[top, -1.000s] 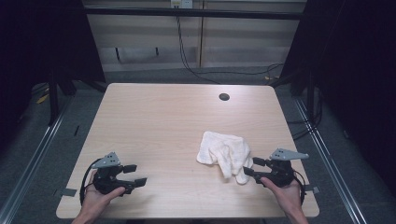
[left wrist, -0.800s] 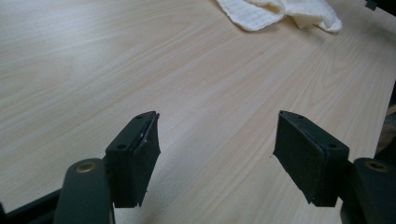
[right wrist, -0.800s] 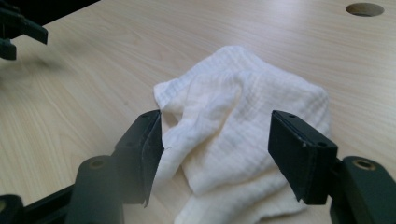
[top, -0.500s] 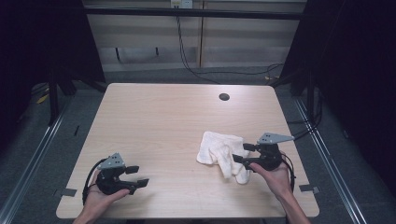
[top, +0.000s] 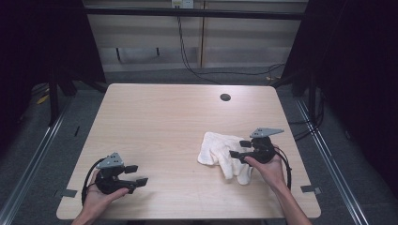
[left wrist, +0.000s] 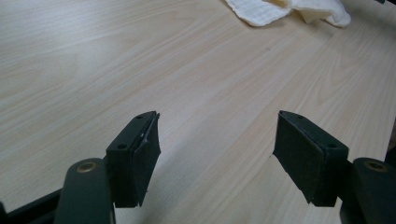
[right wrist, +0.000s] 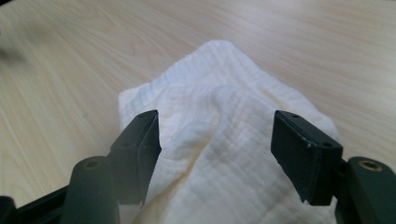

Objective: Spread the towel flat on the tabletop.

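A crumpled white cloth (top: 217, 146) lies on the right half of the wooden table (top: 159, 122). My right gripper (top: 238, 148) hovers over the cloth's right side and points left. Its jaws have just been opening and now stand wide. In the right gripper view a raised fold of the cloth (right wrist: 224, 116) lies between and just beyond the jaws of the right gripper (right wrist: 215, 154), and the pads do not press on it. My left gripper (top: 137, 174) rests near the front left corner, open and holding nothing. The left gripper (left wrist: 215, 158) faces bare wood, with the cloth (left wrist: 280, 9) far ahead.
A small dark round hole (top: 225, 97) sits near the table's far edge, right of centre. Dark floor and metal rails surround the table, with cables hanging behind it. Bits of tape (top: 310, 189) mark the front corners.
My right hand has moved from the front right edge up and left onto the cloth, and its jaws stand wider. The left hand has stayed put.
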Demonstrator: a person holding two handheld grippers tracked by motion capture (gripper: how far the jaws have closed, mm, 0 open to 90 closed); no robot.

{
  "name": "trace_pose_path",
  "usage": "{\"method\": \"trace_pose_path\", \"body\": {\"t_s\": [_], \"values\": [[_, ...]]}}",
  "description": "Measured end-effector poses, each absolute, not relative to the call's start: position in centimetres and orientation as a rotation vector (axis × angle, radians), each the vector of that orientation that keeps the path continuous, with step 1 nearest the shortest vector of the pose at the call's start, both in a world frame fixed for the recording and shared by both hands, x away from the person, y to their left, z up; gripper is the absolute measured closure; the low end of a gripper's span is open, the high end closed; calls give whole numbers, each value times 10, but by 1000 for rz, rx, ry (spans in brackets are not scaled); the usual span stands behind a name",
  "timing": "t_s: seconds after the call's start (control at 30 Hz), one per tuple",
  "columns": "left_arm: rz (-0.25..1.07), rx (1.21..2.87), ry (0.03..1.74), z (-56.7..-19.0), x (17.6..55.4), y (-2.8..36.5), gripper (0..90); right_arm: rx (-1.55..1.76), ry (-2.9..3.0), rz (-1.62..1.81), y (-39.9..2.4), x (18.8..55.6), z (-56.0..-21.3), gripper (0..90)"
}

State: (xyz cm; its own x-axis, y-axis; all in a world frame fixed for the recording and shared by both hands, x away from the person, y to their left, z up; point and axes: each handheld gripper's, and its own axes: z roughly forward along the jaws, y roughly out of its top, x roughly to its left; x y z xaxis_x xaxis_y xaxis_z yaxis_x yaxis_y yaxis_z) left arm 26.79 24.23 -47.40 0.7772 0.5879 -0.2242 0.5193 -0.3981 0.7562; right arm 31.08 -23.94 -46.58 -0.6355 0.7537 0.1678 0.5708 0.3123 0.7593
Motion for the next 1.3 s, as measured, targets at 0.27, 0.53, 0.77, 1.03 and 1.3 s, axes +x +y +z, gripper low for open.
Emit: {"method": "trace_pose_path", "body": {"t_s": [0.27, 0.53, 0.77, 1.03, 1.3], "values": [[99, 2072, 814, -473, 267, 243, 308, 1196, 2421, 1144, -230, 319, -480, 329], [115, 2076, 801, -472, 266, 243, 308, 1217, 2466, 1052, -222, 320, -499, 482], [112, 2077, 800, -472, 266, 243, 308, 1232, 2455, 1099, -227, 319, -501, 784], [111, 2071, 804, -472, 266, 243, 309, 1223, 2470, 1114, -223, 318, -501, 844], [110, 2066, 809, -472, 267, 243, 311, 1163, 2524, 1145, -206, 314, -502, 843]]}}
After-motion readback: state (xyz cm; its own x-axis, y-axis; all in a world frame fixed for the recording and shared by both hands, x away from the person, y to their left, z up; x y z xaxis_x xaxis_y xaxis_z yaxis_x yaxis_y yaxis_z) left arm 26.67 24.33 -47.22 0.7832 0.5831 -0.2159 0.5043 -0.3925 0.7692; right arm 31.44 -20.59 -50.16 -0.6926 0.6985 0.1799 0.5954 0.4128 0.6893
